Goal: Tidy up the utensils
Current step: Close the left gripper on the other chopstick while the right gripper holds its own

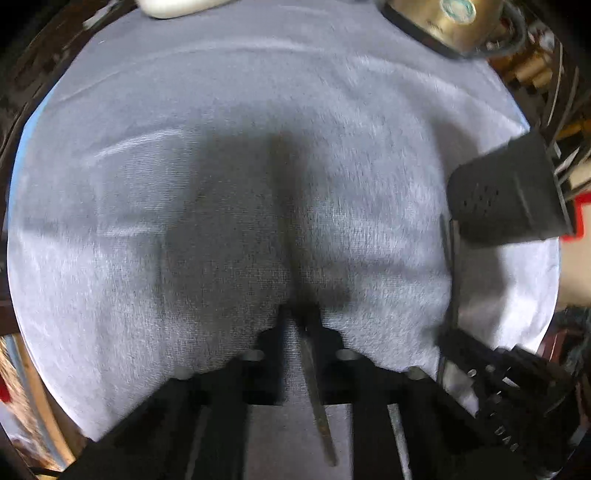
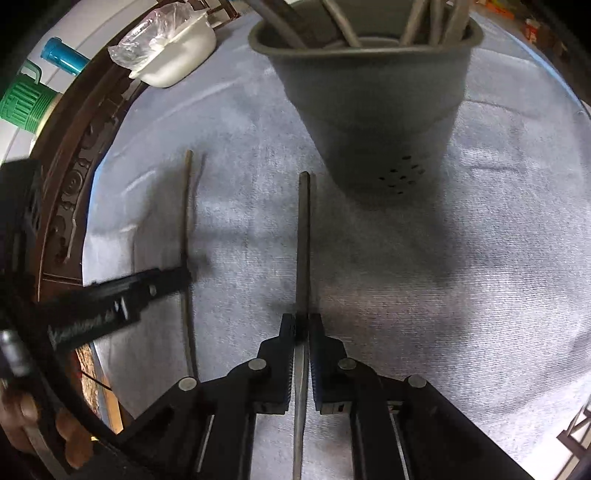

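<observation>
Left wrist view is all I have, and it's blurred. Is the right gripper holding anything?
Observer: Yes. The right gripper is shut on a flat metal utensil handle that points toward the holder's base.
Operator: Holder empty?
Observer: No. The grey utensil holder has several utensil handles standing in it.
Operator: That white thing at my top edge?
Observer: A white tub with loose clear plastic film on it, far left of the holder.
</observation>
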The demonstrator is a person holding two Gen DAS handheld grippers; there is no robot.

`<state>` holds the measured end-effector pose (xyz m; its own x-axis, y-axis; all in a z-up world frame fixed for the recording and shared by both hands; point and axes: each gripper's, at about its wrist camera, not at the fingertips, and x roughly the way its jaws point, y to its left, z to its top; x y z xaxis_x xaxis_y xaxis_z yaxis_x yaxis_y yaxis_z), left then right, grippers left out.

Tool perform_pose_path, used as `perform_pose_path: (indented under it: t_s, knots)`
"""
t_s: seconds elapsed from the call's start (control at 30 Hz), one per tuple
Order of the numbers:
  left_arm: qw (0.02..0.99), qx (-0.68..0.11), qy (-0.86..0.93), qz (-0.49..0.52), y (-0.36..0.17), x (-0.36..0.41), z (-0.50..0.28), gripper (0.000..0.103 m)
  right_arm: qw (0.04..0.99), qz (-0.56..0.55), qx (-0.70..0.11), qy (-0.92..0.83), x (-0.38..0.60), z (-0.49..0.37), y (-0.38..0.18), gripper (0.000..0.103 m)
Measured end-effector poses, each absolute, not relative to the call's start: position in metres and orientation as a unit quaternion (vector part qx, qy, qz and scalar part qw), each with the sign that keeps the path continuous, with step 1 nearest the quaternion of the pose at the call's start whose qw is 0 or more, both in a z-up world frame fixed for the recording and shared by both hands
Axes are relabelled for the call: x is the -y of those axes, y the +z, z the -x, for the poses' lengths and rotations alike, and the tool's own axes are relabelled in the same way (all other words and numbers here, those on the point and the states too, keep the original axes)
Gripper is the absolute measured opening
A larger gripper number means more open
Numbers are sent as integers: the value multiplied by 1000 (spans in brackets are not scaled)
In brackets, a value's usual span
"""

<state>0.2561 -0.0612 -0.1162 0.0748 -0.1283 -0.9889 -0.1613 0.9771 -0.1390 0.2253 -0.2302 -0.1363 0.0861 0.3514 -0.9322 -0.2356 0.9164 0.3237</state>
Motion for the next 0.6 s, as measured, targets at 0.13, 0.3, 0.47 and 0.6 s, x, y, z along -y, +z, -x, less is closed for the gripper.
perform_pose_path:
  t_s: [0.13, 0.3, 0.47, 0.6]
  knots:
    - [702, -708, -37, 62, -121, 61, -261, 5, 731, -36, -650, 206, 234, -231, -135, 9]
    - [685, -727, -44, 4, -125, 53, -256, 6, 717, -15, -666, 207, 223, -238, -136, 10]
    - [671, -739, -51, 25, -127, 50, -257, 23, 704, -1, -682, 198, 213, -247, -139, 11]
    - [680, -732, -45, -1, -128, 56, -256, 13, 696, 30, -691, 195, 204, -250, -138, 11]
